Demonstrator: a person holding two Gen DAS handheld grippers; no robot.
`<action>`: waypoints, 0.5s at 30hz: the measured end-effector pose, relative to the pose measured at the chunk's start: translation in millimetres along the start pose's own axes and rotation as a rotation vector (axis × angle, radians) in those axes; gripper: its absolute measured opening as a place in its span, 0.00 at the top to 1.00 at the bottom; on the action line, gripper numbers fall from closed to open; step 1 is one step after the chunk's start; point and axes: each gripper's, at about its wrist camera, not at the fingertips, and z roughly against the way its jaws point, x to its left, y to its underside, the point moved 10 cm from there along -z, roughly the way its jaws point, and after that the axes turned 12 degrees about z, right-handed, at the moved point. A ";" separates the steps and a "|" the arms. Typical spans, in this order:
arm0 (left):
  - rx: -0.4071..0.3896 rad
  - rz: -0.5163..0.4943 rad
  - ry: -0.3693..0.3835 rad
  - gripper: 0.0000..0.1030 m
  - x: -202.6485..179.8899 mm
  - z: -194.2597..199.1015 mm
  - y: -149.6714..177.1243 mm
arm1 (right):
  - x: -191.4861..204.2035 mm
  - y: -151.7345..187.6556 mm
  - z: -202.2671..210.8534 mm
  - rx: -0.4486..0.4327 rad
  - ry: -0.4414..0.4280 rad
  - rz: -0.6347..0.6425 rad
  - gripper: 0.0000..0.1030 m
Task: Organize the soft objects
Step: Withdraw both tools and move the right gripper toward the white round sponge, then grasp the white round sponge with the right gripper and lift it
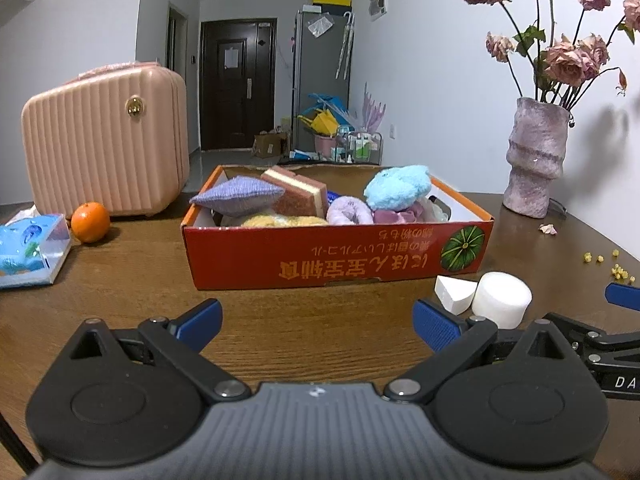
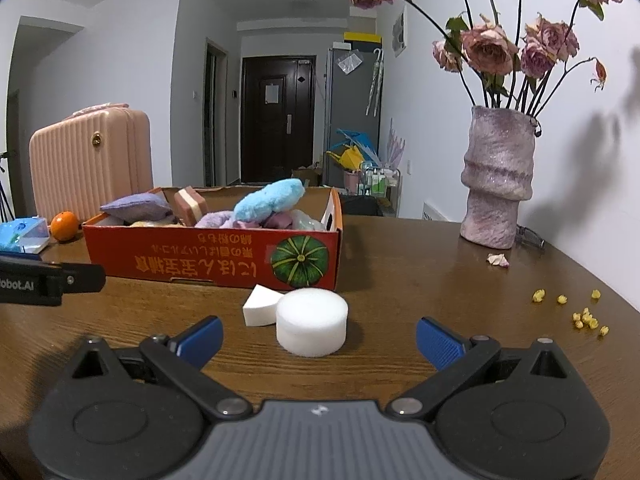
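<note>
On the brown wooden tabletop (image 2: 400,300) a pink ribbed suitcase (image 1: 104,140) was stood at the far left, upright. Beside it, nearer the middle, a red cardboard box (image 1: 336,256) with a pumpkin printed on its front wall was set, and it was filled with soft things: a purple knitted cushion (image 1: 238,196), a layered pink and cream sponge (image 1: 302,196), a fluffy blue plush (image 1: 398,186), a lilac plush ring (image 1: 348,210) and a yellow fuzzy piece (image 1: 284,221) low behind the front wall. A mottled pink vase (image 2: 498,178) with dried roses (image 2: 490,46) was placed at the far right, well apart from the box. A blue tissue pack (image 1: 30,248) was laid at the left edge, with an orange (image 1: 90,222) just beside it, near the suitcase.

Just in front of the box's right corner a white foam cylinder (image 2: 311,322) was stood on the tabletop, touching a white foam wedge (image 2: 258,310) on its left. Small yellow bits (image 2: 586,318) and a fallen petal (image 2: 498,260) were scattered at the right.

The left gripper (image 1: 316,324) was held low over bare tabletop before the box, its jaws spread wide and empty. The right gripper (image 2: 318,338) was held facing the cylinder, jaws likewise spread, nothing pinched.
</note>
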 end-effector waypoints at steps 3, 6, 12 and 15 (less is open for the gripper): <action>0.019 0.006 -0.001 0.00 1.9 -6.2 2.5 | -1.2 0.6 -6.2 0.005 0.010 0.010 0.00; 0.033 0.009 -0.003 0.00 3.3 -11.1 4.4 | -3.4 1.1 -15.1 0.020 0.013 -0.001 0.00; 0.043 -0.001 0.014 0.00 2.8 -17.2 5.9 | -2.5 1.5 -38.9 0.066 0.021 0.006 0.03; 0.041 -0.019 0.030 0.00 0.2 -19.9 6.2 | -0.7 2.2 -51.0 0.092 0.025 0.010 0.06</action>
